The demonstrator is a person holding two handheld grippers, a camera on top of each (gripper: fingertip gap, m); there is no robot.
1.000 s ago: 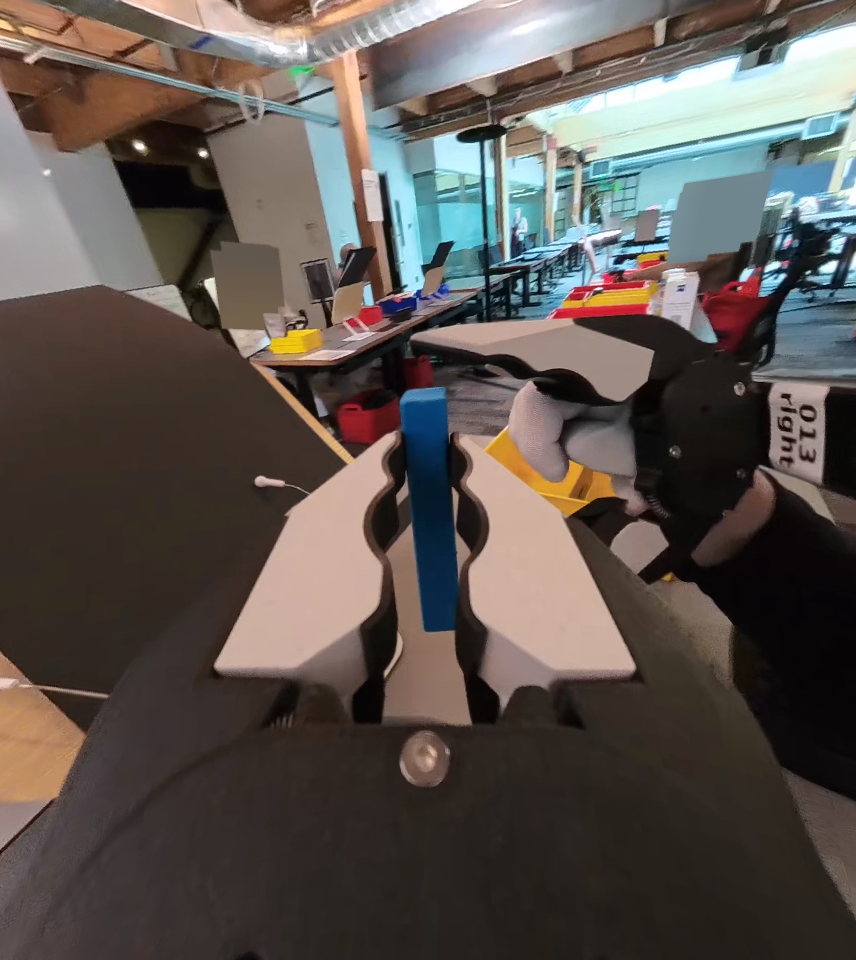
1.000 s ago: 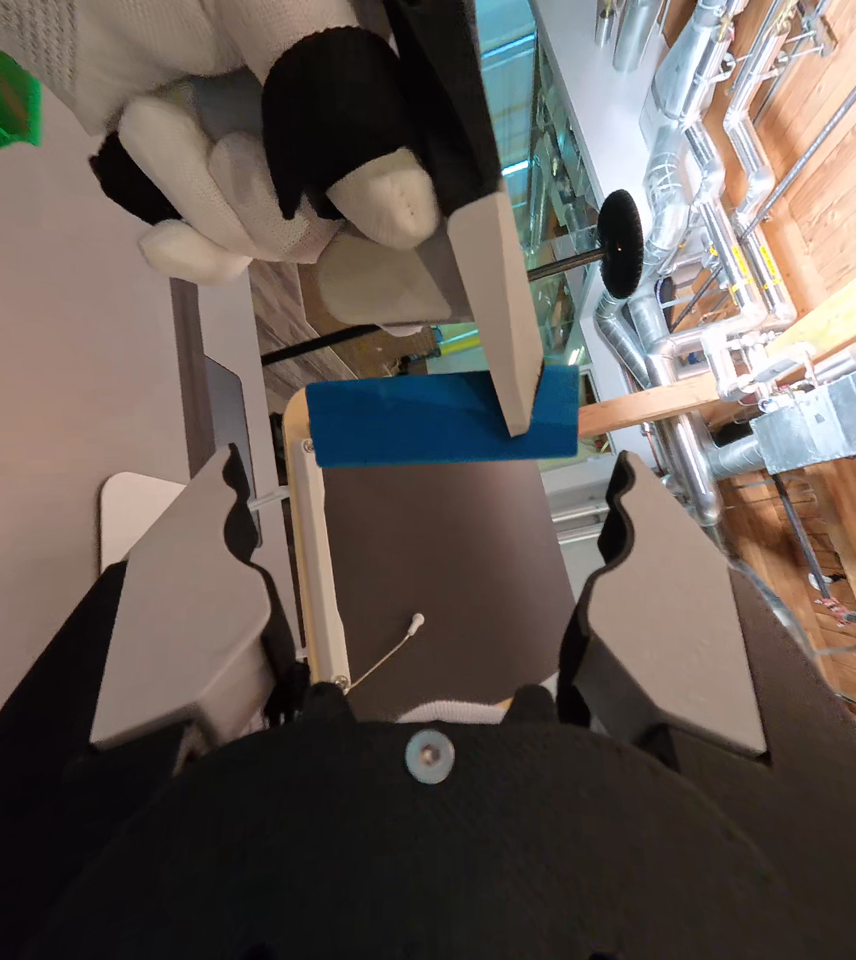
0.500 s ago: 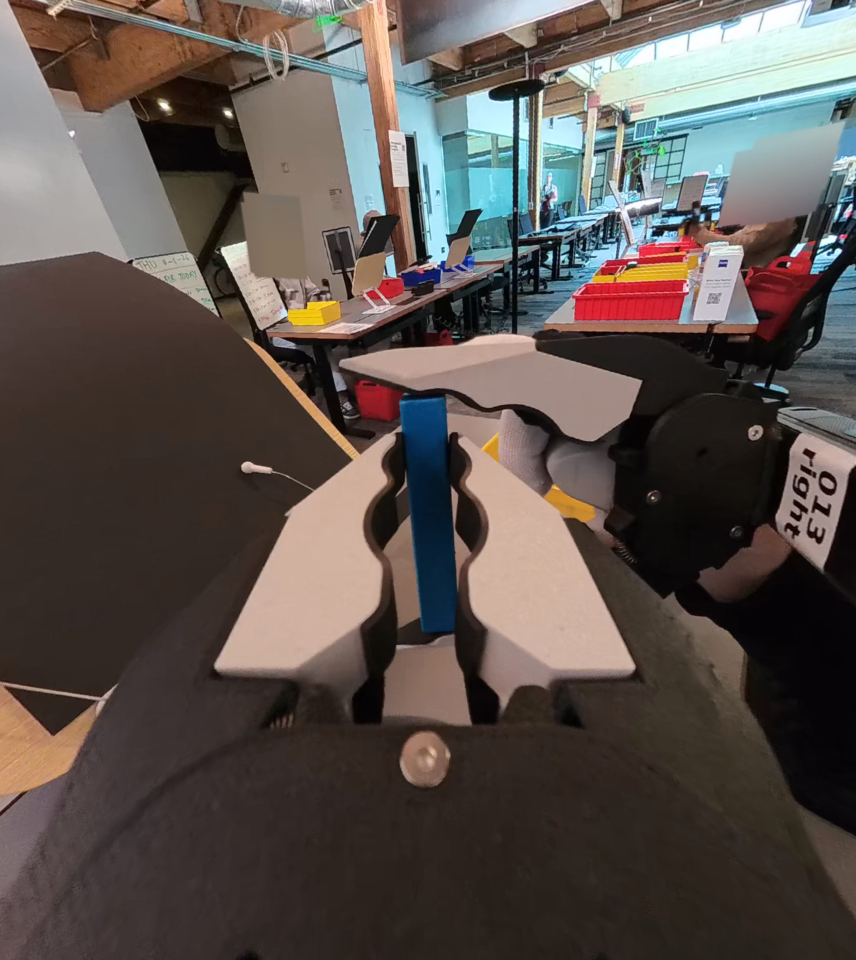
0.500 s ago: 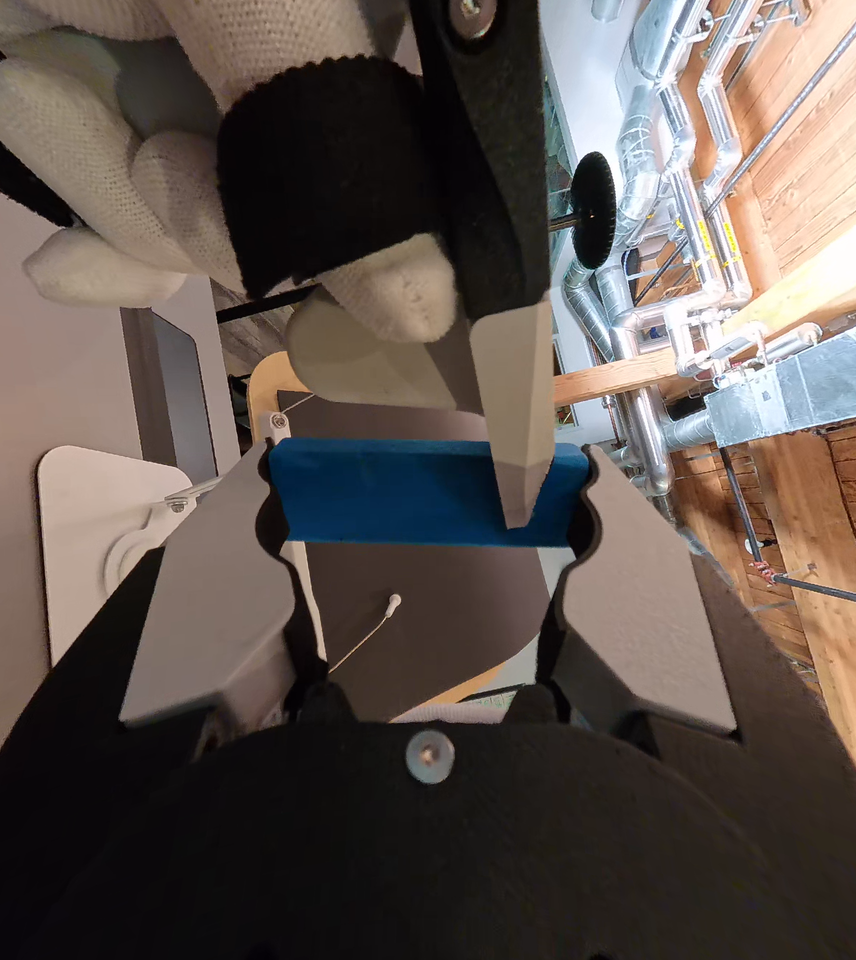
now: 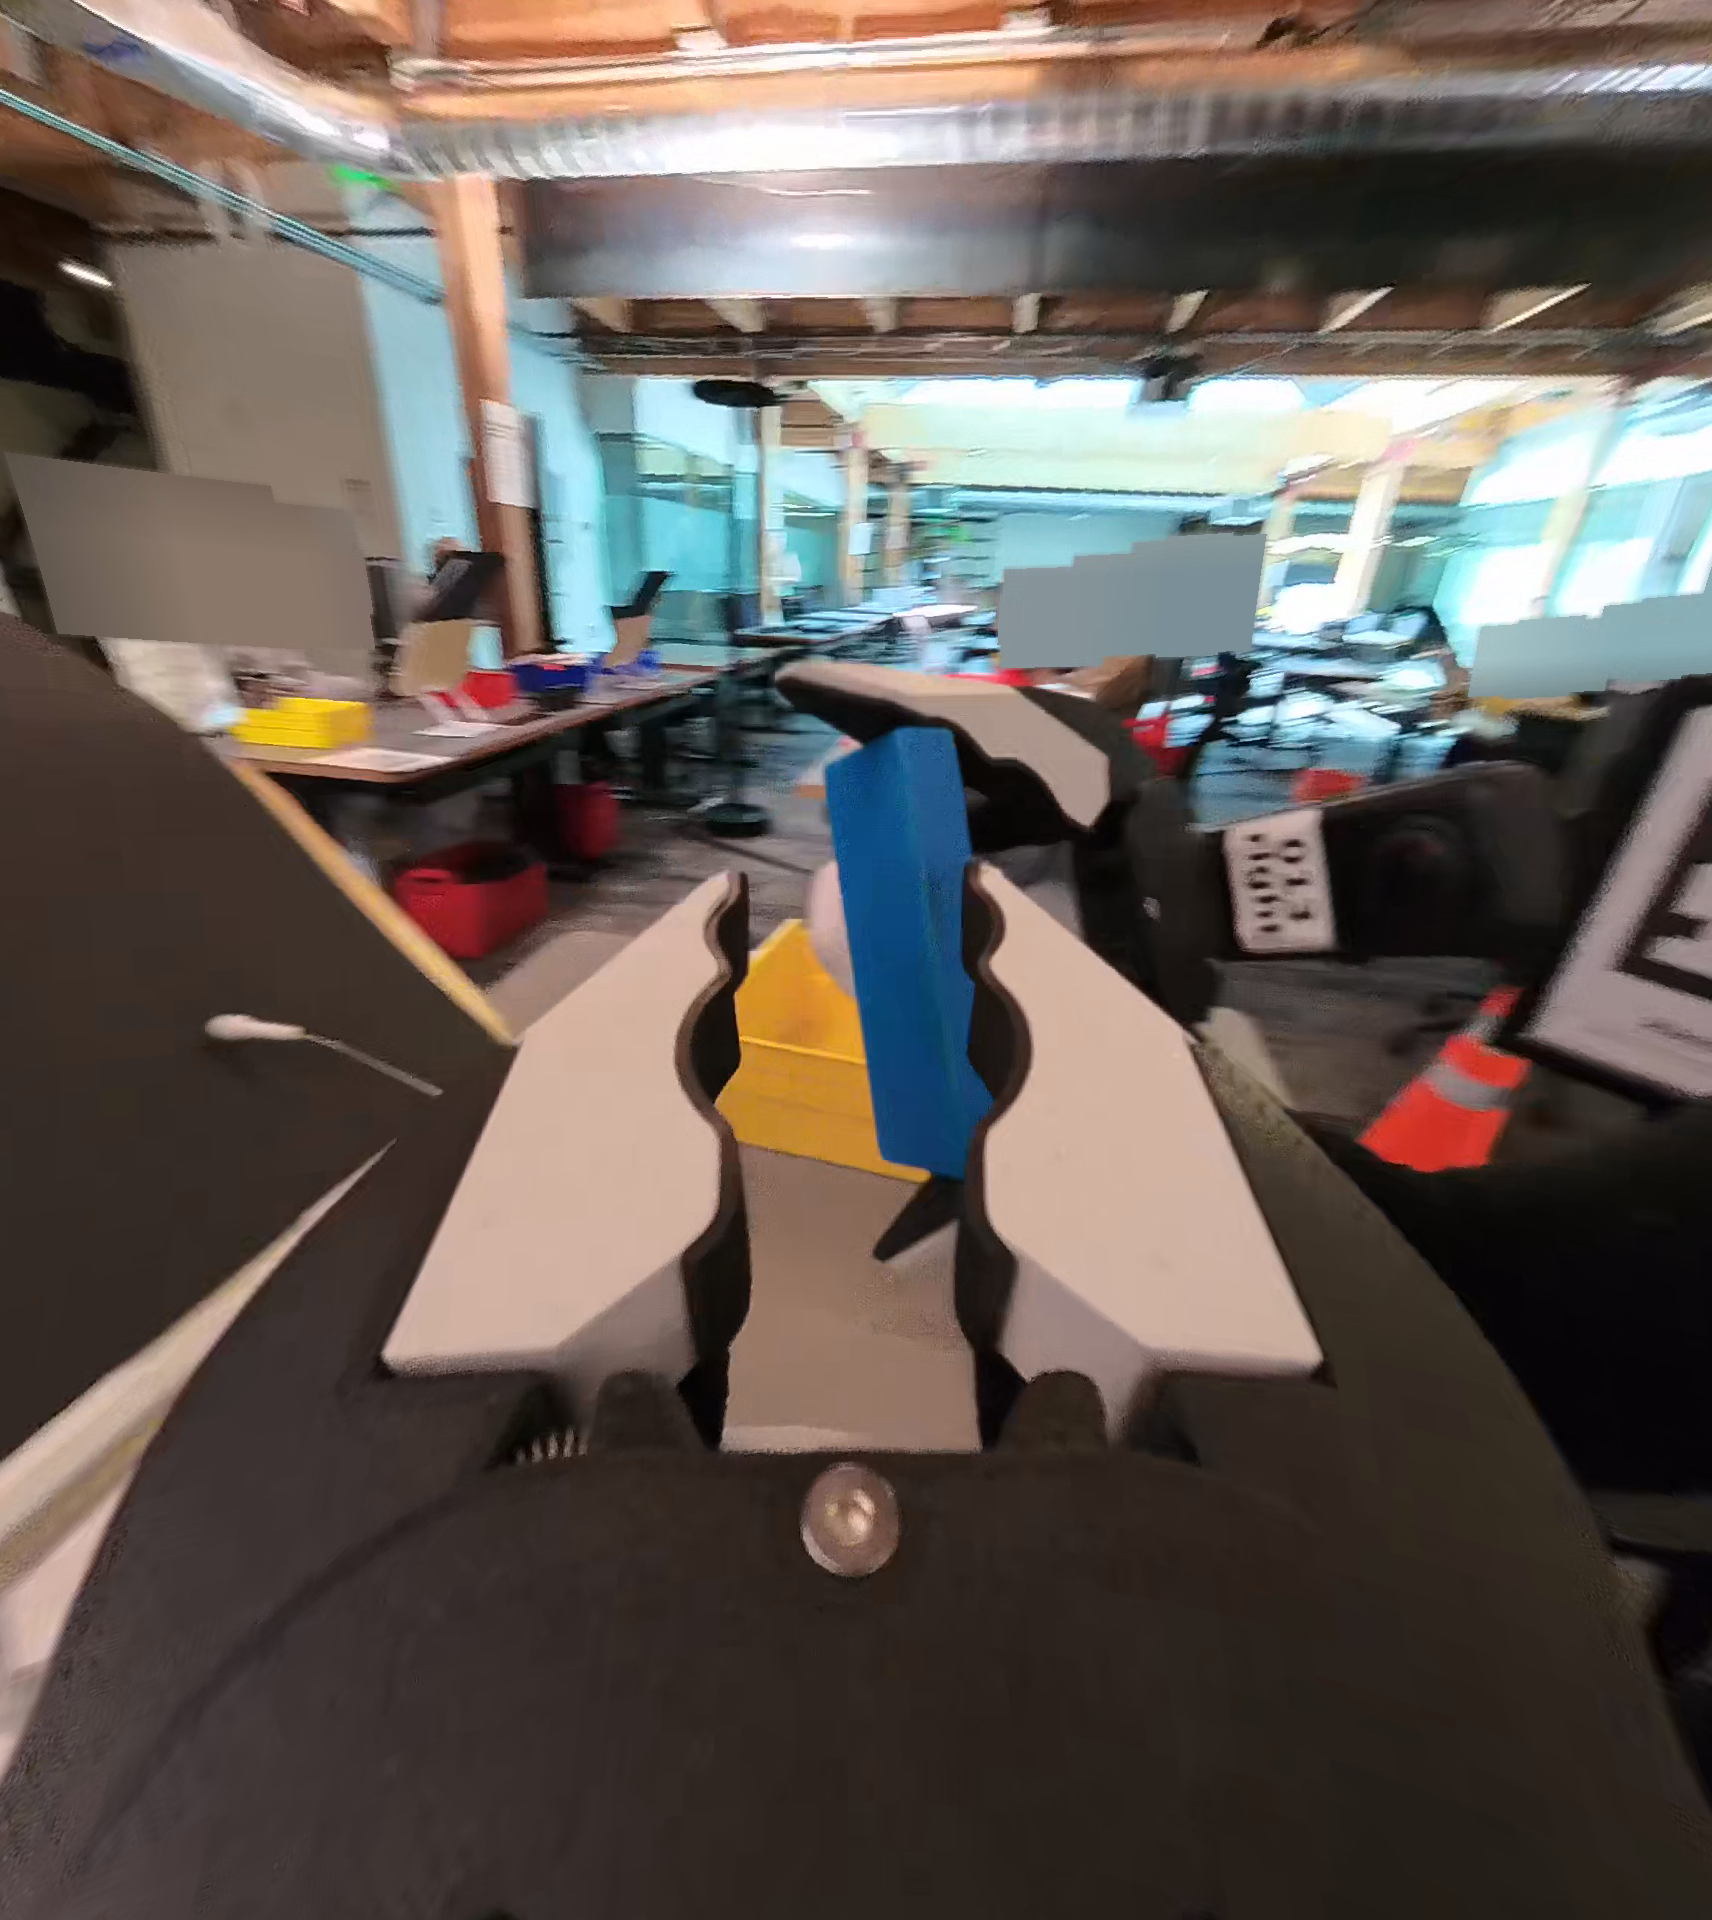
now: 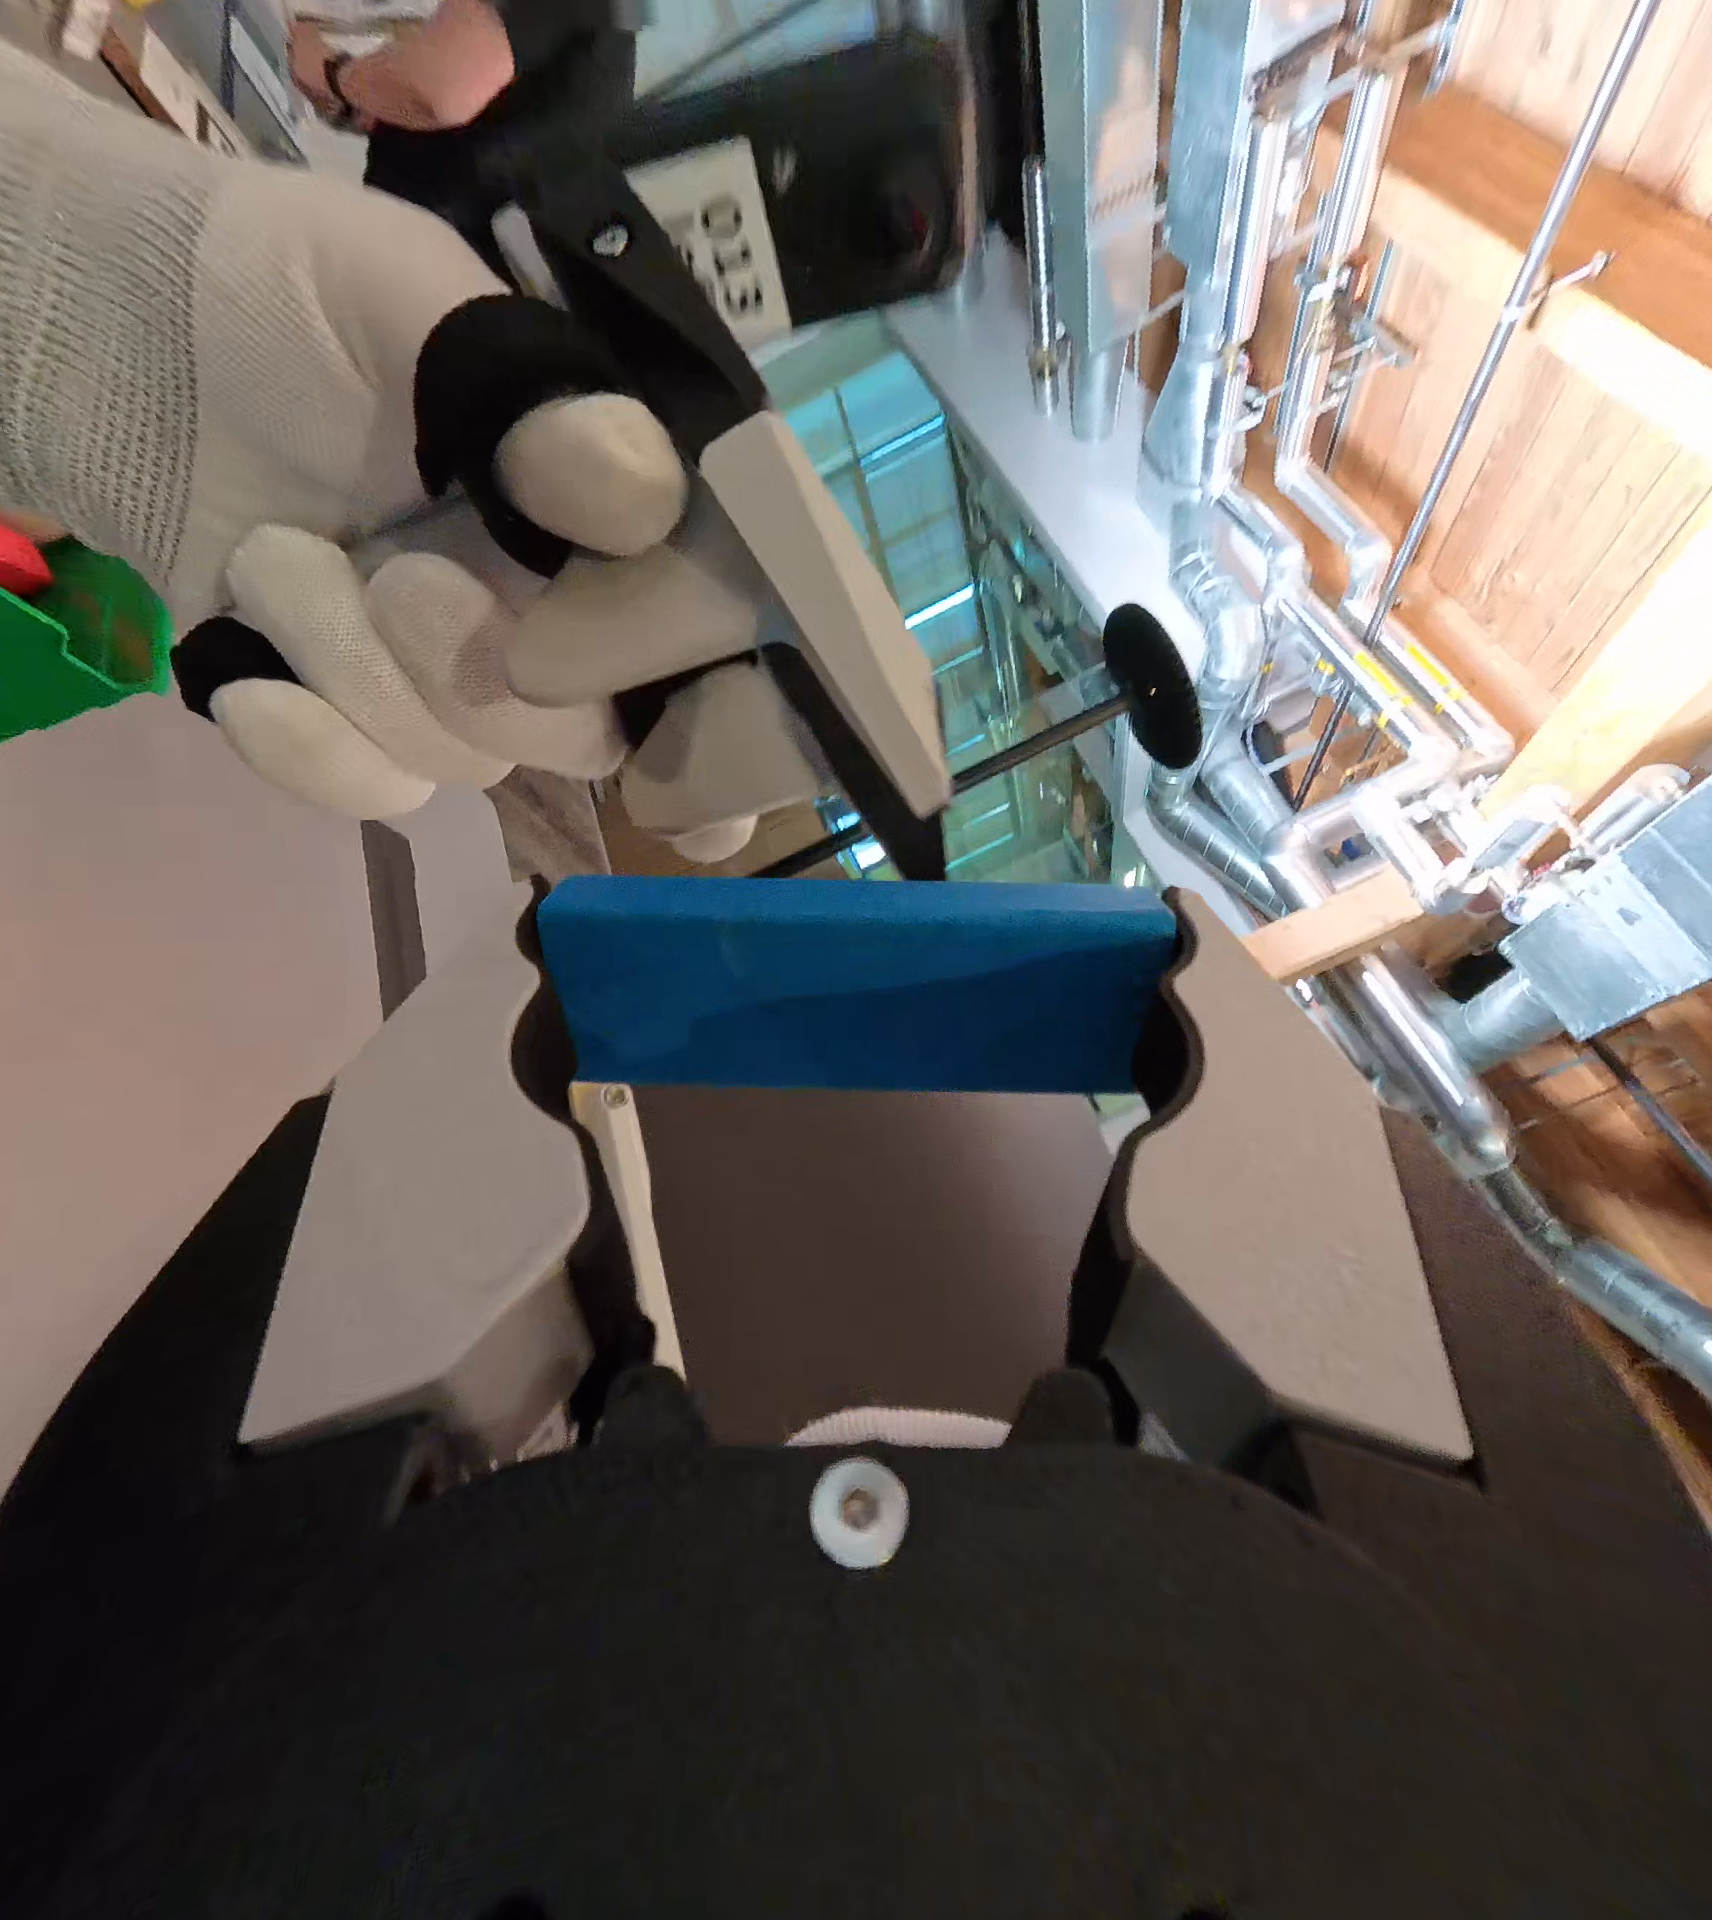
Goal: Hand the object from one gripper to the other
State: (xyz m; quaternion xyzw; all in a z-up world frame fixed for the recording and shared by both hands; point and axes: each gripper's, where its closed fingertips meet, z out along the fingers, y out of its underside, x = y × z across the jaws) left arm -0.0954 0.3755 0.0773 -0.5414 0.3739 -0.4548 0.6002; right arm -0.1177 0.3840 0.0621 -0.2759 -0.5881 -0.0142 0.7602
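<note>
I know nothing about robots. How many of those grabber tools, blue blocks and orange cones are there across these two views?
Grippers: 2 (left gripper, right gripper)
Block: 1 (block, clamped in the right gripper)
Cone: 1 (cone)
Total: 4
</note>
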